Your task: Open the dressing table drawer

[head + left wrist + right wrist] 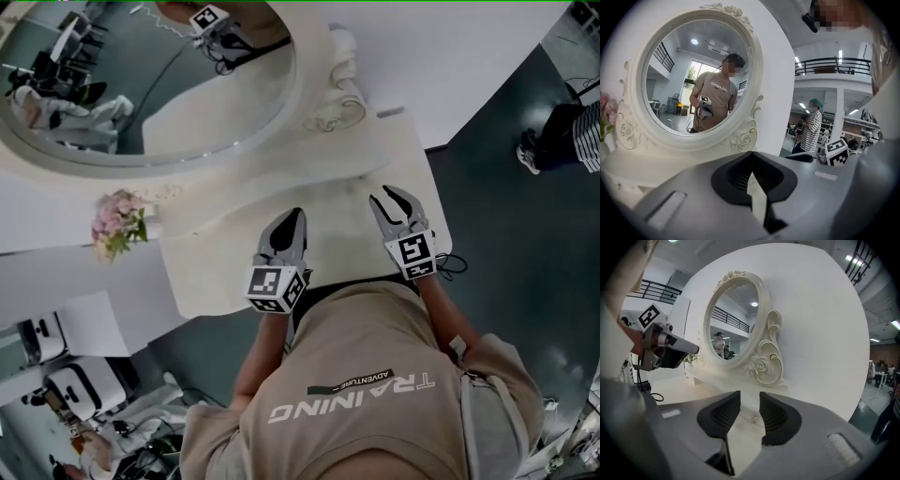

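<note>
The drawer shows only in the right gripper view. A small knob (753,418) sits on a curved cream front (746,409), which I take to be the drawer, low in the dressing table (216,281) on the far side of its top, beneath the oval mirror (141,84).

The right gripper (750,397) points at that knob with its jaws wide apart and nothing between the pads. This looks like the approach step. Next it would need to go forward until the knob sits between the pads, close on it, then pull toward the near edge.

The left gripper (294,216) hangs over the tabletop to the left, jaws together and empty.

The person's shirt (375,394) reads "TRAINING" and "ADVENTURE". The shirt print reflected in the mirror is too small to read.
</note>
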The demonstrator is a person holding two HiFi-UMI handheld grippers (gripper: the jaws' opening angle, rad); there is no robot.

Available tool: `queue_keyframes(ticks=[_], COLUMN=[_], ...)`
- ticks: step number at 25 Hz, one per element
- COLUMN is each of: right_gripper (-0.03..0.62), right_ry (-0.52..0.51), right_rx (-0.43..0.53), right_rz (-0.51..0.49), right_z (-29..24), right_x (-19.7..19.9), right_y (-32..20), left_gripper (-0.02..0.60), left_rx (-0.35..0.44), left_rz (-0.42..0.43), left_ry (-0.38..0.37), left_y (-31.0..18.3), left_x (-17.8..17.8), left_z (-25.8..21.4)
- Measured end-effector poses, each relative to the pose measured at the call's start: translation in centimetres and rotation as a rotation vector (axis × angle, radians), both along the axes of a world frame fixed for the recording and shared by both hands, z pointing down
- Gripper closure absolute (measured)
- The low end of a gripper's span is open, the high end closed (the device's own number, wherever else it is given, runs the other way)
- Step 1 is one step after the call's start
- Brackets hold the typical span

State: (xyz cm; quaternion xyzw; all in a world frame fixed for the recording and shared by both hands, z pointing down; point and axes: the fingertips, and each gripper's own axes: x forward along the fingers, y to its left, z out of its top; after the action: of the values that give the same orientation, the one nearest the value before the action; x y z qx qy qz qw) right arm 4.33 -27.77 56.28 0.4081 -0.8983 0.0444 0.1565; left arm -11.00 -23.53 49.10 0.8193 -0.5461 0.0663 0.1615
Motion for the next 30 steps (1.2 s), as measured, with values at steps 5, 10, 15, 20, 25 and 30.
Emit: queue_keyframes(ticks=[5,10,15,20,25,30], right_gripper=[0.462,0.462,0.462,0.462,0.462,0.457], right_ry=[0.047,0.091,0.123,0.135,0.129,0.1], right_rx=[-0.04,-0.118,-0.158,-0.159,-0.196,-0.239], right_rz=[-0.009,-0.008,0.007,0.048,0.062,0.09], right_z=[2.9,6.8,9.7,11.4,12.6,13.4], right_x=[-0.6,-1.2,-1.6,-1.7,-2.3,-2.7], right_y=[-0.4,-0.8,-2.0,-3.4,-4.5,-5.6], left_gripper=[0.563,0.563,0.563,0.563,0.563,0.563], left_rx=[-0.011,-0.039,-0.061,-0.082,-0.096,-0.114], left_rz=[-0.012,-0.011,-0.011,-0.017,-0.016,-0.022], left_ry=[-0.002,-0.013,-0.032,-0.032,-0.043,-0.044], left_y=[0.6,1.3,1.3,1.3,1.3,1.6], left_x=[-0.6,-1.0,-1.3,-1.9,-2.1,-2.5], left_z=[0.4,1.2,2.0,2.5,2.9,3.3])
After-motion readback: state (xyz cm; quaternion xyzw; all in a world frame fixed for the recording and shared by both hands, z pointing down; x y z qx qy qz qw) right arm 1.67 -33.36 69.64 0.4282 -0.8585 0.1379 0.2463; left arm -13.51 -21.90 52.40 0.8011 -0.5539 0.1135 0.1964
